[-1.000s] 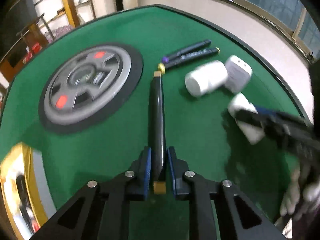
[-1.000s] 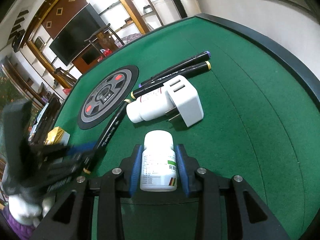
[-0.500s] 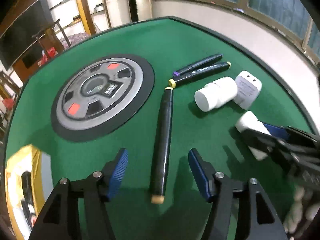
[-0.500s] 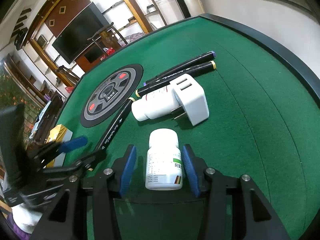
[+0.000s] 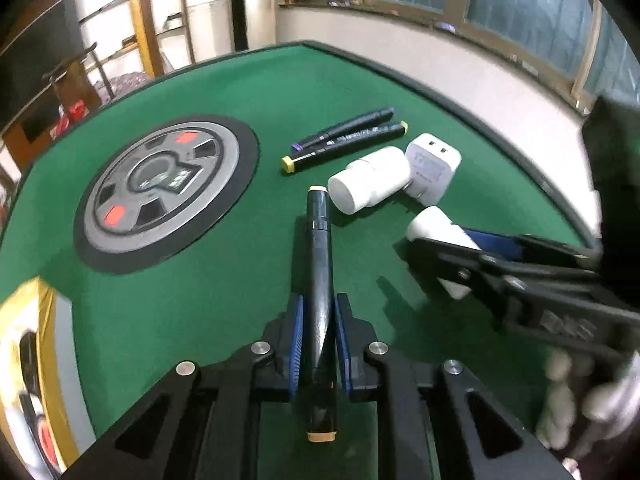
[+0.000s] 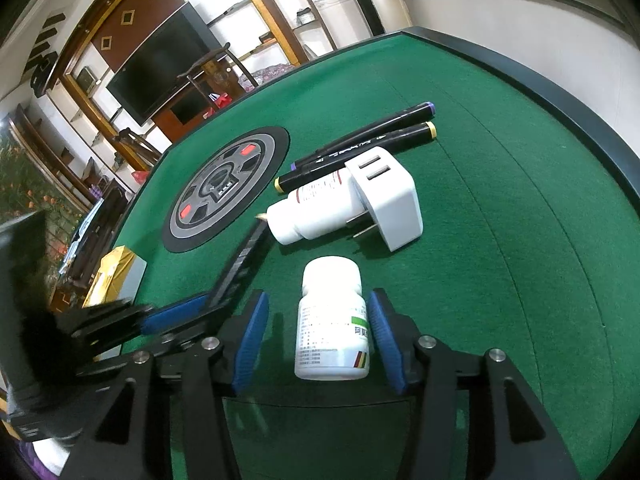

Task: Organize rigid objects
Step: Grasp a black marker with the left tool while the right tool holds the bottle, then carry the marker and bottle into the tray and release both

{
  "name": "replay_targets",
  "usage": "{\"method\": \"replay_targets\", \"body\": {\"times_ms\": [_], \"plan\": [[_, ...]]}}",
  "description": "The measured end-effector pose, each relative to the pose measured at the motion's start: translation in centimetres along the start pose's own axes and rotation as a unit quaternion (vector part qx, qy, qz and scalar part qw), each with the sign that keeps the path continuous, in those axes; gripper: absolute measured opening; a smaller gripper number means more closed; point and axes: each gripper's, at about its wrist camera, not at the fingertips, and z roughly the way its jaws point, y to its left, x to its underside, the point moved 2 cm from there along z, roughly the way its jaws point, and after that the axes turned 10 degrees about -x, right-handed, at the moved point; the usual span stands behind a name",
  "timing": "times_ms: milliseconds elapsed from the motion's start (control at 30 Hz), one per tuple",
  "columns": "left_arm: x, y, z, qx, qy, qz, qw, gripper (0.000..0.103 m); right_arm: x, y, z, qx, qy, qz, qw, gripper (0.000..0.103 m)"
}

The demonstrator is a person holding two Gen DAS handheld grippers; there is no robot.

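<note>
The left gripper (image 5: pixel 318 334) fingers clamp a marker (image 5: pixel 319 280) near its tail above the tabletop (image 5: pixel 340 88), so it may pivot, while the spread right gripper (image 6: pixel 316 340) straddles the bottle (image 6: pixel 331 320) and may nudge it

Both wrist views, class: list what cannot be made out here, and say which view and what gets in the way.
- Label text on the standing bottle: right wrist view, too small to read.
- Same bottle's lower half: left wrist view, hidden behind the right gripper.
- Gold box: left wrist view, cut off by the frame edge and warped.
- Marker in the left gripper: right wrist view, motion-blurred, its print unreadable.
</note>
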Motion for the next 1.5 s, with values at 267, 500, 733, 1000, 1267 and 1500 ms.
{"method": "replay_targets", "body": {"times_ms": [267, 500, 733, 1000, 1267, 1500], "plan": [[3.8, 3.7, -8.9, 0.046, -0.071, -0.074, 0.9936, 0.015, 0.0, 0.8, 0.4, 0.014, 0.010, -0.018, 1.000, 0.056], [7.6, 10.0, -15.3, 0.036, -0.122, -0.142, 0.9816, 0.015, 0.3, 1.7, -0.8, 0.072, 0.007, -0.049, 0.996, 0.033], [12.9, 17.3, -17.4, -0.021, -0.113, -0.224, 0.9676, 0.015, 0.8, 4.9, -4.1, 0.002, -0.002, -0.040, 0.999, 0.033], [18.3, 21.5, -14.0, -0.045, -0.044, -0.297, 0.9527, 0.015, 3.6, 15.5, -3.3, -0.093, 0.048, -0.107, 0.989, 0.033], [20.4, 21.3, -11.5, -0.057, -0.002, -0.300, 0.9522, 0.018, 7.9, 24.4, 1.2, -0.171, 0.127, -0.136, 0.968, 0.033], [21.2, 21.4, -12.6, -0.042, -0.037, -0.334, 0.9408, 0.048, 11.5, 29.4, 4.4, -0.160, 0.164, -0.197, 0.953, 0.033]]}}
